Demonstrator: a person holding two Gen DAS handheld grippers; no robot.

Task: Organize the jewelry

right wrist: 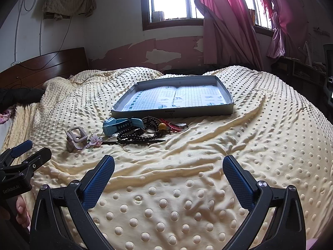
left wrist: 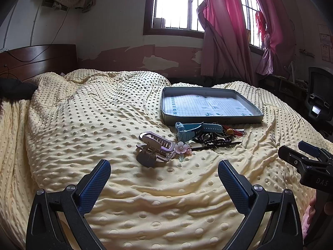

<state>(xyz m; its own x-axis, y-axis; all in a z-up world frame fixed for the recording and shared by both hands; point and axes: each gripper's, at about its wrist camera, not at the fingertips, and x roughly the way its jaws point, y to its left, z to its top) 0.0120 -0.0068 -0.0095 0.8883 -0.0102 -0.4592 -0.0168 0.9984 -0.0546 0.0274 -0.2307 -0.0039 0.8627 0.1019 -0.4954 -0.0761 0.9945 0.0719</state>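
Both grippers hang low over the near edge of the bed, jaws spread wide and holding nothing. Seen from its own camera, the left gripper (left wrist: 164,171) frames bare blanket between blue, finely ribbed pads on black arms; the right gripper (right wrist: 168,166) does the same, further toward the right side of the bed. Each shows at the margin of the other's view, held by a hand (right wrist: 20,210) on its handle.

Under them the yellow blanket (left wrist: 93,114) is soft and rumpled, covered in raised round dots, so nothing on it lies quite flat.

Just beyond the left gripper sits a grey plastic hair clip (left wrist: 155,149), slotted and hinged, tipped on its side. Touching it is a small pink flower ornament (left wrist: 182,147) on a thin dark stick (left wrist: 216,144). Behind these lie a pale blue watch (left wrist: 187,131) with a rubbery strap, a coil of dark round beads (left wrist: 210,140), and a tangle of red cord with an amber bead (left wrist: 229,130).

Past the pile, near the middle of the bed, stands a shallow grey tray (left wrist: 166,104), square, low-walled, lined with gridded paper, and with nothing in it.

Sorting looks not yet begun. The likely first move is the hair clip, nearest the left gripper: close on its stiff body, lift clear of the flower ornament, and carry it over the tray wall. The beads and cord may drag one another.
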